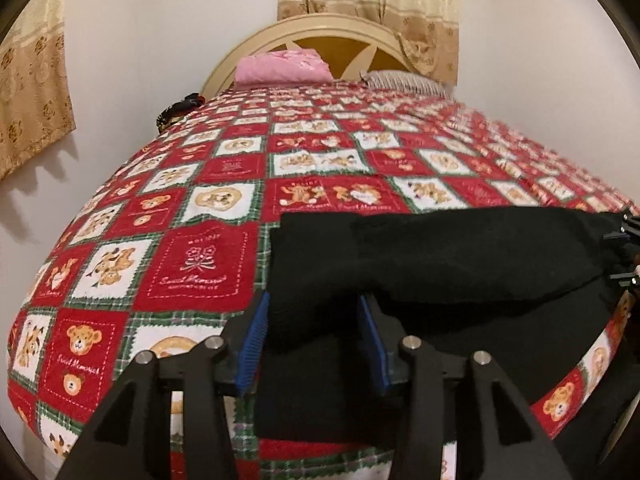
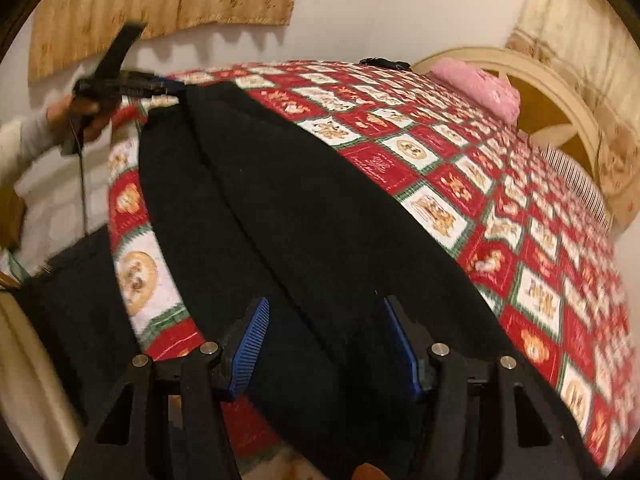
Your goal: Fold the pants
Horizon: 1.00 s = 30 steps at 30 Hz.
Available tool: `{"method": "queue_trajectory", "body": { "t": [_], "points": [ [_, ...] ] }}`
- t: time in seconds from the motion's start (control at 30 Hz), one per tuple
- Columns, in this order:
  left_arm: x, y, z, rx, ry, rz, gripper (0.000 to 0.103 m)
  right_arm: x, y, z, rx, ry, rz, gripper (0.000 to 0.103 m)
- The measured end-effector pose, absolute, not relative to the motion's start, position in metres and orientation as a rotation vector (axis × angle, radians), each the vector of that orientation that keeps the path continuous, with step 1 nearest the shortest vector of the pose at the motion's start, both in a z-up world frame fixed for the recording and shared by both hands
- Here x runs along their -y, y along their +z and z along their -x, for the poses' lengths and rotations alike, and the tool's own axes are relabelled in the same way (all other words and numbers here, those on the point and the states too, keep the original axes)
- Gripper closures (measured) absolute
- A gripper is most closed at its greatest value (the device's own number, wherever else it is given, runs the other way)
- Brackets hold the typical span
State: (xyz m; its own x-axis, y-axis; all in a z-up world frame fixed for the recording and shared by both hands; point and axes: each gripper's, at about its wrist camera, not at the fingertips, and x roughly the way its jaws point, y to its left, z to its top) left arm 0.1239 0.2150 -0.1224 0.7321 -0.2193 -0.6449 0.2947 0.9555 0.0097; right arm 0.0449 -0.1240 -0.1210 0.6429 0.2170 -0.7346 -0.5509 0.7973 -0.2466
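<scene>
The black pants [image 2: 304, 208] lie lengthwise along the near edge of the teddy-bear bedspread [image 1: 208, 256], at six o'clock. Both the left gripper [image 1: 314, 344] and the right gripper [image 2: 328, 352] are spread, cloth between the pads; cloth overhanging the edge could slide off.

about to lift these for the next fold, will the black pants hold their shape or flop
Probably flop: the black pants lie limp and follow the bedspread. The part hanging over the bed edge already droops. Their matte knit looks grippy, so slipping seems unlikely.
</scene>
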Motion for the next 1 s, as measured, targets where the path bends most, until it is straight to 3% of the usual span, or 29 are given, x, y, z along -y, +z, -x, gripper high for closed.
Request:
{"method": "queue_trajectory", "body": {
  "t": [0.07, 0.13, 0.17, 0.2, 0.3, 0.33, 0.67, 1.0],
  "points": [
    [-0.211, -0.125, -0.127, -0.706, -0.271, -0.124, 0.061, 0.116, -0.128, -0.051, -0.762, 0.469, 0.497, 0.044],
    [-0.211, -0.125, -0.129, -0.715, -0.277, -0.124, 0.085, 0.113, -0.132, -0.056, -0.758, 0.468, 0.505, 0.044],
    [-0.212, -0.124, -0.129, -0.714, -0.277, -0.124, 0.087, 0.110, -0.134, -0.058, -0.757, 0.465, 0.513, 0.053],
    [-0.213, -0.123, -0.127, -0.710, -0.280, -0.125, 0.091, 0.108, -0.134, -0.060, -0.754, 0.469, 0.518, 0.071],
    [-0.213, -0.118, -0.124, -0.689, -0.285, -0.137, 0.094, 0.102, -0.133, -0.060, -0.755, 0.484, 0.528, 0.096],
    [-0.215, -0.115, -0.123, -0.683, -0.282, -0.126, 0.094, 0.100, -0.132, -0.058, -0.751, 0.492, 0.537, 0.099],
    [-0.249, -0.087, -0.093, -0.649, -0.356, 0.017, 0.094, 0.099, -0.082, -0.020, -0.710, 0.577, 0.456, 0.100],
    [-0.249, -0.133, -0.082, -0.733, -0.325, -0.015, 0.093, 0.088, -0.139, -0.017, -0.844, 0.628, 0.477, 0.100]
  ]
}}
